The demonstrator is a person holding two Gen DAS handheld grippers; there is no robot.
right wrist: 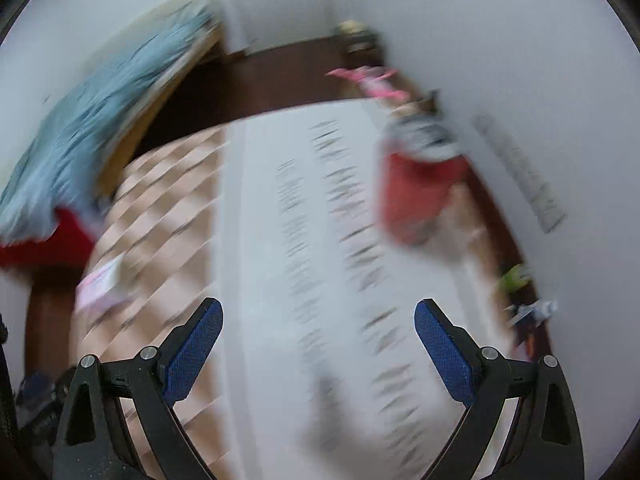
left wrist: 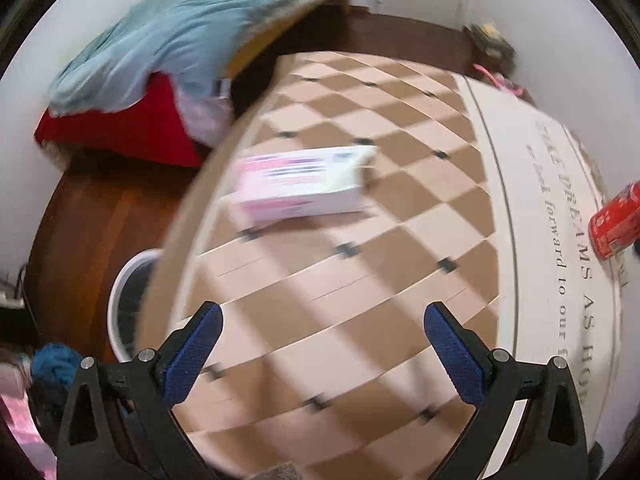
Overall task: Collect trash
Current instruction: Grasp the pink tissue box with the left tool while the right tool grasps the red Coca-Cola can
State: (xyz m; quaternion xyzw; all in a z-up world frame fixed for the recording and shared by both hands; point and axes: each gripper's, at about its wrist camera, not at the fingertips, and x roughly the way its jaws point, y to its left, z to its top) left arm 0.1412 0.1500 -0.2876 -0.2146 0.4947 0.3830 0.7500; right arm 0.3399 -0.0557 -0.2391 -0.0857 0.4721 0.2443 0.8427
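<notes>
A white and pink carton (left wrist: pixel 304 186) lies on its side on the checkered rug (left wrist: pixel 360 280), well ahead of my left gripper (left wrist: pixel 323 318), which is open and holds nothing. A red can (left wrist: pixel 616 222) lies at the rug's right edge. In the blurred right wrist view the red can (right wrist: pixel 420 192) sits ahead and to the right of my right gripper (right wrist: pixel 318 314), also open and holding nothing. The carton (right wrist: pixel 102 284) shows at the left there. A white bin (left wrist: pixel 128 300) stands beside the rug's left edge, partly hidden by it.
A bed with a light blue blanket (left wrist: pixel 172 40) and a red cloth (left wrist: pixel 120 128) lies at the far left. Dark wood floor (left wrist: pixel 100 216) surrounds the rug. Small pink and other items (left wrist: pixel 500 80) lie along the far wall. Green and white bits (right wrist: pixel 520 292) sit by the right wall.
</notes>
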